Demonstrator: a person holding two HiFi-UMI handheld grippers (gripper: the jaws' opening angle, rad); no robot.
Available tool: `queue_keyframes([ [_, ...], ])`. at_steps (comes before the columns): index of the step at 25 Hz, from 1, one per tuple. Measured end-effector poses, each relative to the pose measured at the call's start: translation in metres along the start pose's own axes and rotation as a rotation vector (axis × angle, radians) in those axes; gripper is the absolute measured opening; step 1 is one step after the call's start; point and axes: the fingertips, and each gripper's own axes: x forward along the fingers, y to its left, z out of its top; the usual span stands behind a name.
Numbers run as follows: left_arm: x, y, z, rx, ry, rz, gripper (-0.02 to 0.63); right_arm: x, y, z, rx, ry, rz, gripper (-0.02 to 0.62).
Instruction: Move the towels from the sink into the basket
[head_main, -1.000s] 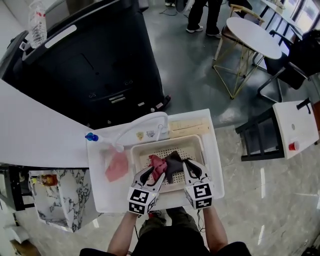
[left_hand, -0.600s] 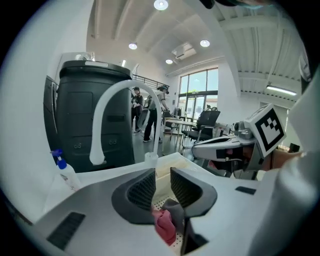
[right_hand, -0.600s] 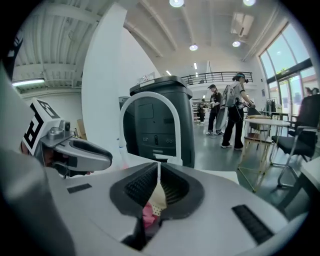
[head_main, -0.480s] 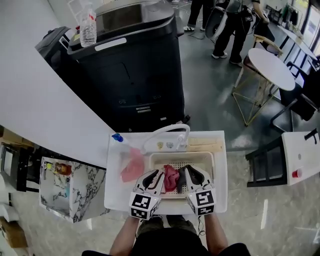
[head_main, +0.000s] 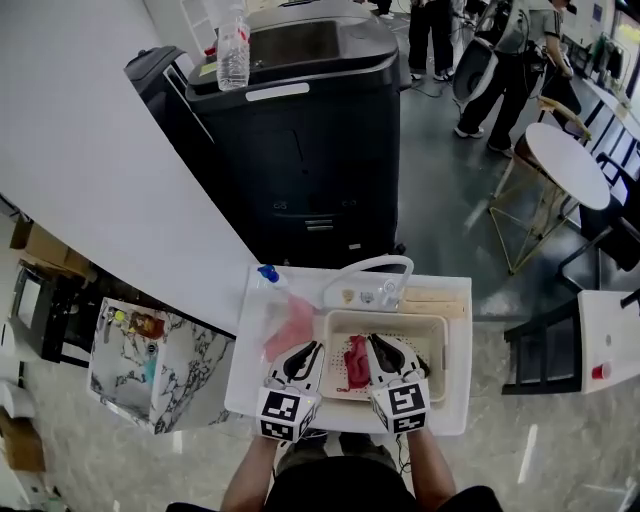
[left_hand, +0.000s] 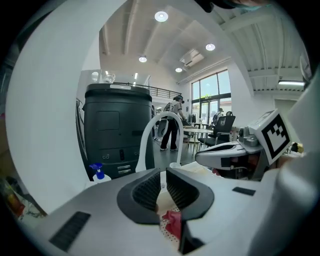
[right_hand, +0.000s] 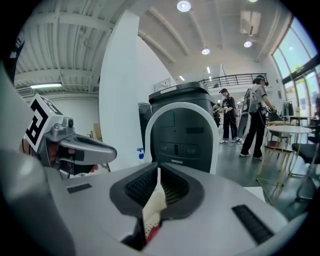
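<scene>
Left gripper: jaws have just been closing, now almost together, nothing pinched. Right gripper: jaws together, only a slit. Both over basket. Red towel in basket, between grippers. Pink towel in sink, left of basket

The head view looks steeply down from high above the sink unit, while each gripper view sits close behind its own jaws, facing nearly level past the faucet toward the black machine all three share.
</scene>
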Motion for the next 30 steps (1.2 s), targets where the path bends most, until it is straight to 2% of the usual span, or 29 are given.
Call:
queue_keyframes([
  [9,-0.022,0.053,-0.011,-0.031,0.001,0.043,0.028,0.034,0.047,0.0,-0.007,0.031,0.039,0.041],
  [14,-0.027,0.075,-0.028,-0.044,0.029,0.043,0.025,0.05,0.063,-0.007,0.001,0.059,0.036,0.041],
  [30,-0.012,0.116,-0.101,-0.1,0.133,0.01,0.025,0.098,0.087,-0.065,0.017,0.182,0.032,0.041],
])
